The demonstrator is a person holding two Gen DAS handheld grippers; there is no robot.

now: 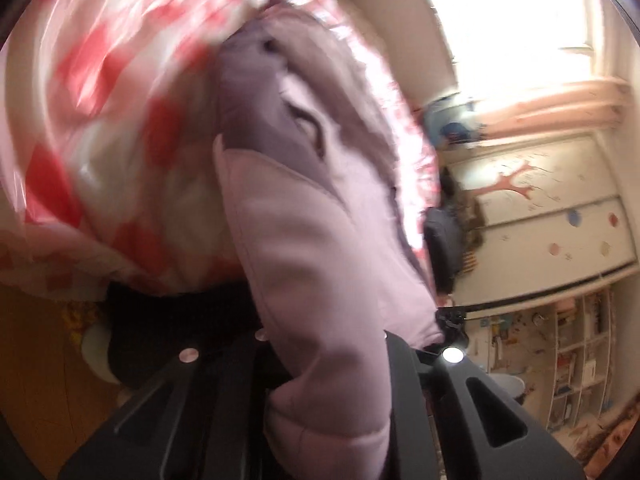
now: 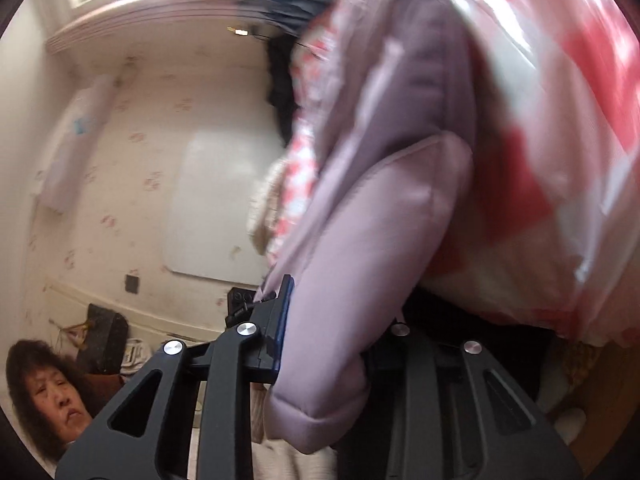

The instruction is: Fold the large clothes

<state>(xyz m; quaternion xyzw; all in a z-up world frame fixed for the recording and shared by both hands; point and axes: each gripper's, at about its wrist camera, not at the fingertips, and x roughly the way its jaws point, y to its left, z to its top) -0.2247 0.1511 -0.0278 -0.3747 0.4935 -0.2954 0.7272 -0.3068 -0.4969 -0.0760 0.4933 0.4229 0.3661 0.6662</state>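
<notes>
garment: lilac padded jacket (image 1: 304, 240), bulky, quilted; a thick rolled hem or edge runs straight into each gripper
location: held up off the red-and-white checked quilt (image 1: 100, 120), which fills the side behind it in both wrist views
left gripper (image 1: 332, 344): closed on the jacket; padded fabric packed between the two black fingers, pad contact hidden by the cloth
right gripper (image 2: 324, 344): closed on the jacket too; a fat fold bulges out between its fingers
long axis: in each view the jacket stretches away from the jaws, up the frame along the pointing line of the fingers
direction from jaws: cloth starts at the fingertips and goes forward and up; nothing hangs below in view
which hand nearer: no difference, both already have an end; the far end of the garment is blurred, its lie cannot be told
span between grippers: neither gripper shows in the other's view, so how taut the held edge is cannot be told
judgement: a fold would turn on carrying the held edge over toward the far end along that axis
risk: thick padding may slip out of a shallow pinch
</notes>
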